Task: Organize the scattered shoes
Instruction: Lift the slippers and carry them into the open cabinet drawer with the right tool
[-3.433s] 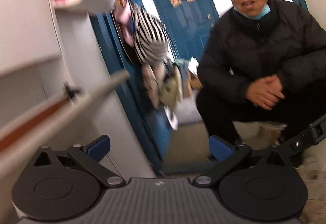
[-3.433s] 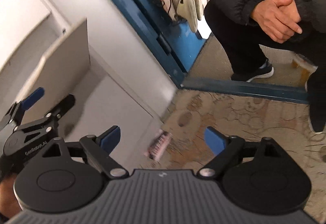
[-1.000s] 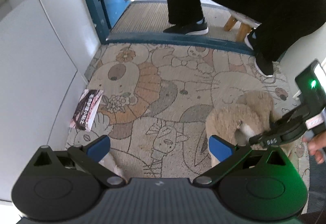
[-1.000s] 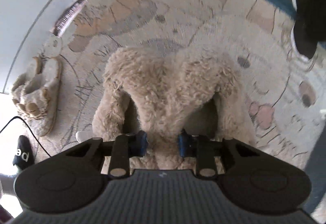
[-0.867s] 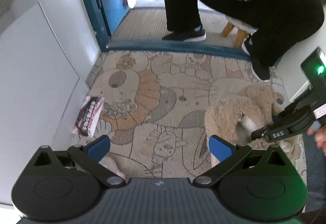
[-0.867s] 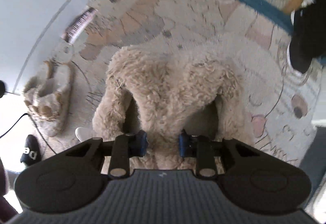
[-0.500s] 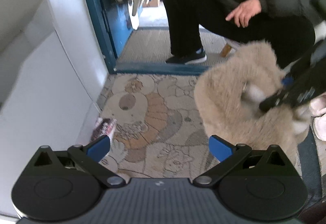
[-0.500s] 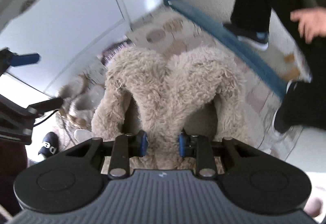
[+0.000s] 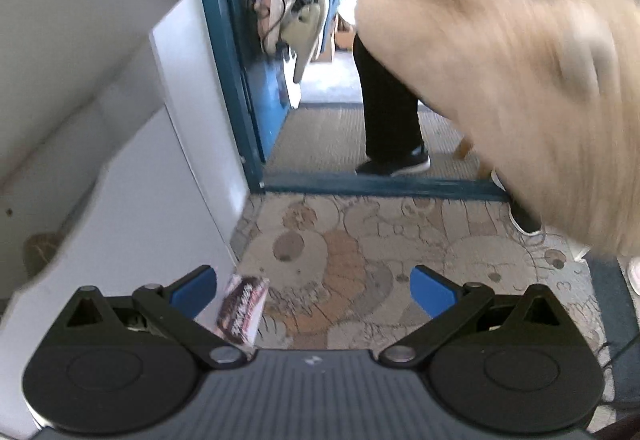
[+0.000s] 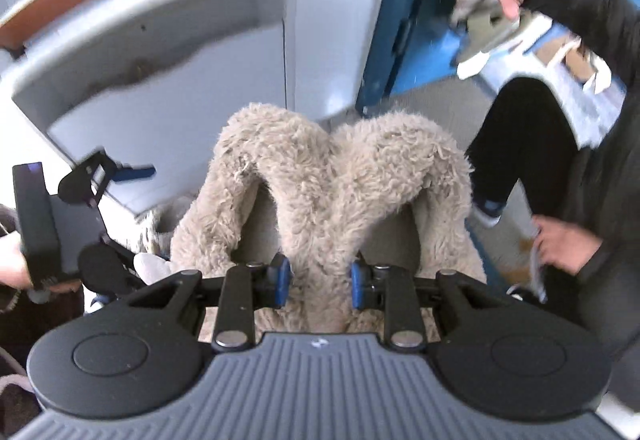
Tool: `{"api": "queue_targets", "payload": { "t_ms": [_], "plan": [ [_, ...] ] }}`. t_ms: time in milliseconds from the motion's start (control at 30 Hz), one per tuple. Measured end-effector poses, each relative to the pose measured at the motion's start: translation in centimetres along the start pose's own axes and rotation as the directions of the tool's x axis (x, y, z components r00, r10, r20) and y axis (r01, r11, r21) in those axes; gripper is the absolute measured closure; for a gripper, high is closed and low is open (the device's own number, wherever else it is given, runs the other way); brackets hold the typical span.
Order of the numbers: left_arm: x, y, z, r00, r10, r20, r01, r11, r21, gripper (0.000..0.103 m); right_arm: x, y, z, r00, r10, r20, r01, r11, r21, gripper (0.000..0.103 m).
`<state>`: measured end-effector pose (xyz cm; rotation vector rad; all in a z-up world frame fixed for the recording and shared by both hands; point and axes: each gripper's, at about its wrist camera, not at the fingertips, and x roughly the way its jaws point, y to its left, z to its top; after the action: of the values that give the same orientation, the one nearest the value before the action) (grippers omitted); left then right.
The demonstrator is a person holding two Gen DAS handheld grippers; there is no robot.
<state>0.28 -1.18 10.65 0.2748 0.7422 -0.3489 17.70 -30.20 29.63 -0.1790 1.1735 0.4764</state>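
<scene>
Left gripper [image 9: 314, 290]: grey ribbed housing, two round black discs flanking it, black linkage arms with silver pivot screws, blue pads on the fingers [image 9: 192, 290]. Right gripper [image 10: 320, 282]: same build, small white emblem on the housing ridge, blue-padded fingers [image 10: 282, 280]. Beside the left gripper's black body, a dark sleeve cuff.

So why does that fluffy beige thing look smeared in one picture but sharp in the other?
In the left wrist view the fluffy beige slipper is streaked with motion blur, while the patterned cartoon rug stays sharp. In the right wrist view the slipper is crisp between the right gripper, and the white cabinet flap behind is smeared.
</scene>
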Motion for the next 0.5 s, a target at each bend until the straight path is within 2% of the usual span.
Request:
{"api": "queue_targets", "payload": {
  "t_ms": [233,300,400,500],
  "plan": [
    [0.6,-0.3,-1.5,1.0,-0.004,0.026,0.005,0.999,-0.038,0.001,-5.9,1.2,7.2,0.996,-0.041,0.076,0.05,0.992,-0.113,0.073],
    [0.6,-0.6,-2.0,0.999,0.016,0.042,-0.013,0.998,-0.061,0.001,-6.8,1.6,9.0,0.995,-0.046,0.086,0.058,0.987,-0.147,0.073],
    [0.1,-1.2,-2.6,0.994,0.055,0.096,-0.047,0.996,-0.079,0.001,-7.8,2.5,12.7,0.996,-0.045,0.079,0.061,0.974,-0.22,0.073],
    [-0.8,-1.9,-3.0,0.982,0.09,0.164,-0.078,0.994,-0.076,0.001,-7.9,3.8,16.5,0.999,-0.019,0.041,0.031,0.951,-0.309,0.073]
  ]
}}
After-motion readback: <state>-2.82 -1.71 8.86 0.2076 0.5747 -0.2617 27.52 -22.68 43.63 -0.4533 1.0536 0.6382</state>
